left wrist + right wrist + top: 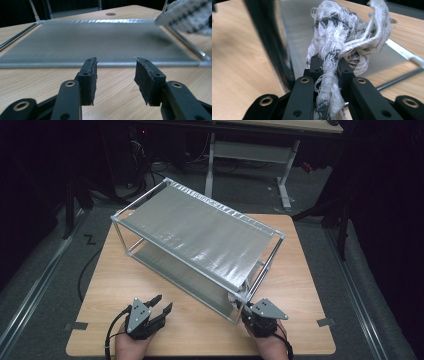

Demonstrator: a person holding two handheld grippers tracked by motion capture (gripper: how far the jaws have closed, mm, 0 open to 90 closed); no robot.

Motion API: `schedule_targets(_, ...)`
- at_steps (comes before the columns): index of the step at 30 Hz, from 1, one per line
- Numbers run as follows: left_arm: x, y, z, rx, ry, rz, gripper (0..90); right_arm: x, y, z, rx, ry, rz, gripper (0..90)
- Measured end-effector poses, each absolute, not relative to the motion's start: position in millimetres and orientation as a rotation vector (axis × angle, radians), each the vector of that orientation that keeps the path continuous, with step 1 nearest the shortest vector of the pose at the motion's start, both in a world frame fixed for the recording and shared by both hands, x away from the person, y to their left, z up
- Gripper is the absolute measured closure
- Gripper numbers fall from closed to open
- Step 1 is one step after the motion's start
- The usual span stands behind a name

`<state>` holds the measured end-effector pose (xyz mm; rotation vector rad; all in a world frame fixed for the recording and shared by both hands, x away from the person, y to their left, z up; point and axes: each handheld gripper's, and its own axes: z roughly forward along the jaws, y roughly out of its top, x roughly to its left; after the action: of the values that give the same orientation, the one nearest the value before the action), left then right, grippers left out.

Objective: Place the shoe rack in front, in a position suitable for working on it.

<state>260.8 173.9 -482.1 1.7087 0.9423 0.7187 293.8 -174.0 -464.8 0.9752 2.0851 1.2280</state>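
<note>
cloth going into the lower shelf of the rack

the two-tier metal rack [200,227] sits skewed across the table [115,285], its open side turned toward your near edge so you can reach the lower shelf [100,43]. your right gripper [260,317], at the rack's near right corner, is clamped tight on the bunched black-and-white cloth [337,47] to carry it in. your left gripper [160,304] hangs near the near-left edge, jaws parted and empty, free to help.
</note>
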Motion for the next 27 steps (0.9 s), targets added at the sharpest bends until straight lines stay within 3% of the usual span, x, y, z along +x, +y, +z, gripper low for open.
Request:
schedule_targets(10, 257.6, 135.6, -473.4, 1.738, 0.824, 0.644, 52.2, 290.2, -217.7, -466.6, 0.999, 2.031, 1.162, 78.5)
schedule_targets(18, 263.3, 93.6, -469.1, 1.786, 0.721, 0.577, 52.2, 313.8, -269.0, -490.1, 1.201, 2.073, 1.015, 75.9)
schedule_targets(20, 265.9, 84.6, -468.6, 1.782, 0.709, 0.557, 52.1, 316.8, -273.6, -493.5, 1.24, 2.079, 1.004, 72.5)
schedule_targets(24, 268.7, 60.7, -467.5, 1.795, 0.657, 0.517, 50.0, 320.9, -276.0, -495.9, 1.282, 2.073, 1.011, 52.3)
schedule_targets(27, 268.6, 42.7, -465.0, 1.804, 0.608, 0.495, 49.1, 323.0, -274.4, -496.4, 1.287, 2.08, 1.013, 47.8)
